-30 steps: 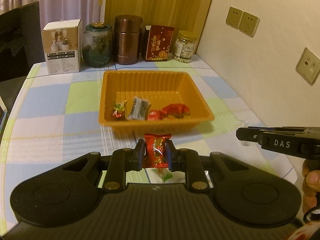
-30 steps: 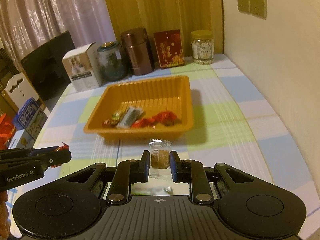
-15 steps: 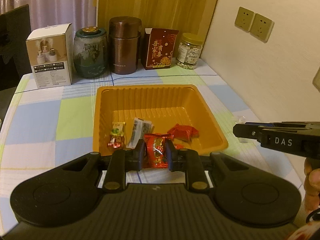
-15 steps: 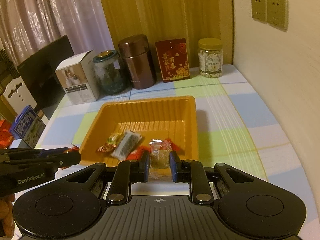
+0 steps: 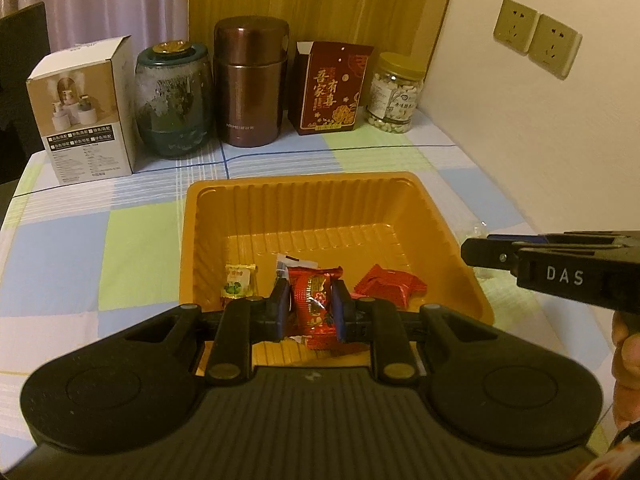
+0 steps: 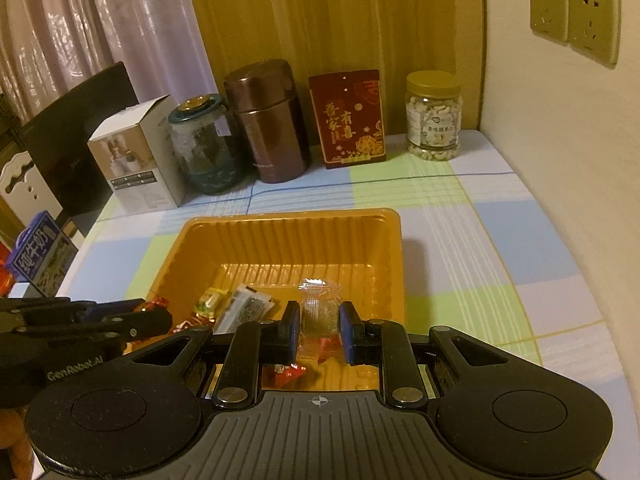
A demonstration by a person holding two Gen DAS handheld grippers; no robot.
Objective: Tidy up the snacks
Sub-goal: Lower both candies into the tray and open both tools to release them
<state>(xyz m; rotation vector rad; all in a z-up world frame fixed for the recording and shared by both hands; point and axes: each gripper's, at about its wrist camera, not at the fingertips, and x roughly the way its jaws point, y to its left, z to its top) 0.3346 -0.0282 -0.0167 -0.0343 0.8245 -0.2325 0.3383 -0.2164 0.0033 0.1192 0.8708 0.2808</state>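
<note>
An orange plastic tray (image 5: 304,200) (image 6: 288,232) sits mid-table with several wrapped snacks in it: a green-labelled candy (image 5: 239,282), a dark striped packet (image 6: 245,308) and a red packet (image 5: 390,285). My left gripper (image 5: 310,306) is shut on a red wrapped snack (image 5: 314,300), held above the tray's near edge. My right gripper (image 6: 320,330) is shut on a clear-wrapped brown candy (image 6: 320,314), also above the tray's near part. Each gripper shows from the side in the other's view, the right one (image 5: 560,276) and the left one (image 6: 80,320).
Along the back stand a white box (image 5: 86,108), a glass jar (image 5: 172,100), a brown canister (image 5: 250,80), a red box (image 5: 332,88) and a nut jar (image 5: 394,94). The wall with sockets (image 5: 536,38) is at the right. A blue carton (image 6: 38,252) sits off the left edge.
Both grippers have lifted their snacks from the table in front of the tray and carried them forward over the tray.
</note>
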